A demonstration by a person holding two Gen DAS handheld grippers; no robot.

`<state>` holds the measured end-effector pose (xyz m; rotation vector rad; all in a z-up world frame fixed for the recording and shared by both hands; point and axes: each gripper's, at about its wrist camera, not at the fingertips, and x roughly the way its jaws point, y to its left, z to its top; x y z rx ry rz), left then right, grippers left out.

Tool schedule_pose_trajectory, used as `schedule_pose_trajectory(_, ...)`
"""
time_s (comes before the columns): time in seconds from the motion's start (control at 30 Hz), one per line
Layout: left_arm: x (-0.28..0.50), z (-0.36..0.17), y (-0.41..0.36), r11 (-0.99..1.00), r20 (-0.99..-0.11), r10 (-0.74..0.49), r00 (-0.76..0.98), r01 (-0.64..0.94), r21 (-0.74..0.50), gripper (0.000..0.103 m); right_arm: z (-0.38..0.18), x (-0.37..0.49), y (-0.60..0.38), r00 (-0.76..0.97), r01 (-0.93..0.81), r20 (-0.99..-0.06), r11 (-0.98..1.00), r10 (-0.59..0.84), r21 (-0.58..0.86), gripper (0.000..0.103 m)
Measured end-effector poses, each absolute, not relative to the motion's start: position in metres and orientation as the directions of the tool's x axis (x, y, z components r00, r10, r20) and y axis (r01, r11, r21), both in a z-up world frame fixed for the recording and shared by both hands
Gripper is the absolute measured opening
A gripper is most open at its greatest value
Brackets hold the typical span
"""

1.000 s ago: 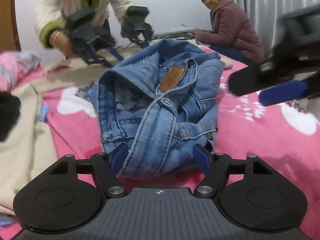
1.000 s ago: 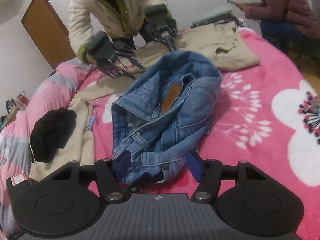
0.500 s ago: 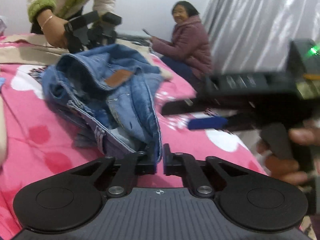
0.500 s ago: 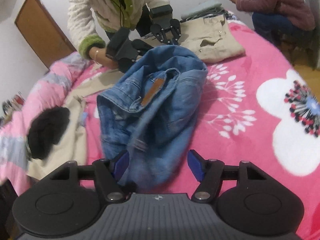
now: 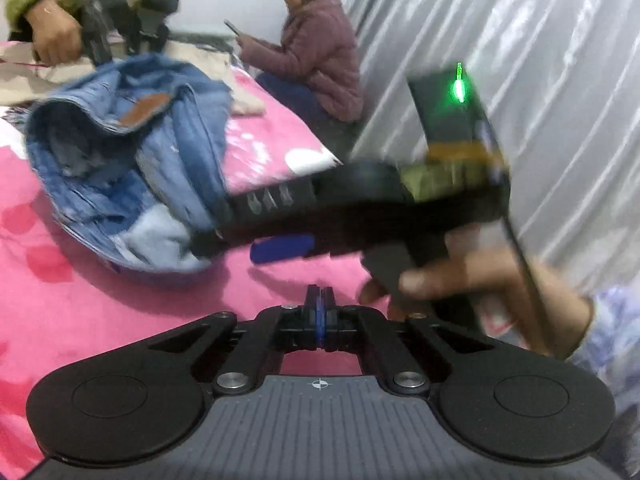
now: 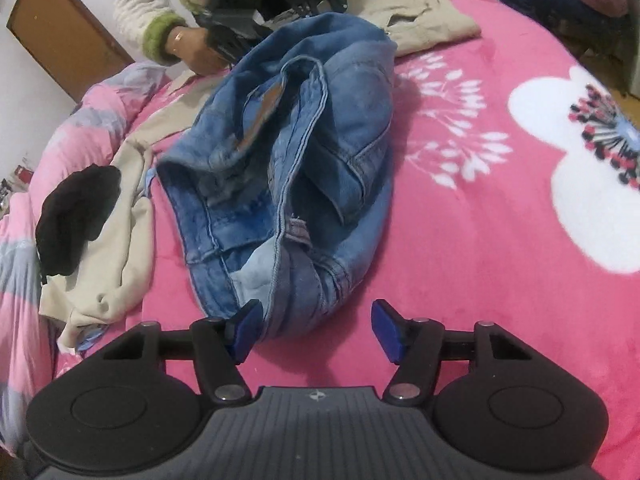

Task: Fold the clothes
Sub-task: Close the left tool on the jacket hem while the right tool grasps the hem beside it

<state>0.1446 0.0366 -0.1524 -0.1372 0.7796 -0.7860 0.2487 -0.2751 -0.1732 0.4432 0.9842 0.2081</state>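
Our left tongs point(image 5: 319, 316) are pressed together on nothing, clear of the jeans point(image 6: 296, 160). Our right tongs point(image 6: 314, 330) are spread around the jeans' near edge on the bed point(image 6: 500, 240), seemingly ready to pinch it for a fold.

jeans point(image 6: 296, 168) – mid-bed point(image 6: 480, 240), just ahead of right claw point(image 6: 316, 328) | trousers point(image 6: 416, 12) behind jeans | garment point(image 6: 116, 248) left, hat point(image 6: 76, 220) on it | left claw point(image 5: 319, 316) apart, right of jeans

Bare blanket point(image 6: 500, 240) right of jeans point(image 6: 304, 160) gives free passage; left blocked by beige cloth point(image 6: 120, 248) w/ black item point(image 6: 76, 216).
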Motion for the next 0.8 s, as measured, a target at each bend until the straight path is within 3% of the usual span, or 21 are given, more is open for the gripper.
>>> schedule_pose_trajectory(0.1, 0.151, -0.142, 0.071, 0.762, -0.588, -0.64, 0.495, 0.508, -0.402, 0.0, -0.178, 0.256, -0.271, 0.54, 0.005, -0.752, 0.891, 0.379, 0.453, 0.049)
schedule_pose_trajectory(0.17, 0.158, -0.134, 0.1, 0.775, -0.56, -0.631, 0.536, 0.426, -0.466, 0.0, -0.179, 0.261, -0.267, 0.549, -0.005, -0.747, 0.895, 0.375, 0.446, 0.036)
schedule_pose_trajectory(0.2, 0.167, -0.134, 0.114, 0.767, -0.533, -0.636, 0.559, 0.377, -0.519, 0.002, -0.18, 0.261, -0.266, 0.556, -0.004, -0.744, 0.897, 0.37, 0.443, 0.032)
schedule_pose_trajectory(0.23, 0.179, -0.135, 0.126, 0.749, -0.503, -0.642, 0.579, 0.334, -0.572, 0.01, -0.181, 0.26, -0.265, 0.566, 0.002, -0.741, 0.898, 0.362, 0.44, 0.03)
schedule_pose_trajectory(0.3, 0.206, -0.143, 0.138, 0.713, -0.454, -0.643, 0.617, 0.265, -0.649, 0.026, -0.181, 0.256, -0.262, 0.584, 0.004, -0.738, 0.908, 0.338, 0.419, 0.028)
schedule_pose_trajectory(0.33, 0.22, -0.147, 0.143, 0.691, -0.43, -0.64, 0.637, 0.232, -0.685, 0.03, -0.182, 0.254, -0.261, 0.593, 0.004, -0.737, 0.914, 0.325, 0.406, 0.028)
schedule_pose_trajectory(0.57, 0.314, -0.219, 0.142, 0.42, -0.318, -0.657, 0.683, -0.018, -0.907, 0.04, -0.19, 0.244, -0.268, 0.598, 0.017, -0.736, 0.912, 0.319, 0.41, 0.027)
schedule_pose_trajectory(0.67, 0.333, -0.225, 0.137, 0.369, -0.258, -0.613, 0.747, -0.019, -0.929, 0.055, -0.199, 0.243, -0.278, 0.585, 0.051, -0.737, 0.891, 0.34, 0.451, 0.027)
schedule_pose_trajectory(0.7, 0.339, -0.227, 0.135, 0.356, -0.238, -0.599, 0.764, -0.013, -0.934, 0.053, -0.201, 0.243, -0.279, 0.581, 0.053, -0.737, 0.887, 0.346, 0.459, 0.026)
schedule_pose_trajectory(0.8, 0.36, -0.232, 0.134, 0.293, -0.201, -0.632, 0.748, -0.009, -0.956, 0.003, -0.203, 0.241, -0.283, 0.571, 0.058, -0.734, 0.874, 0.367, 0.482, 0.026)
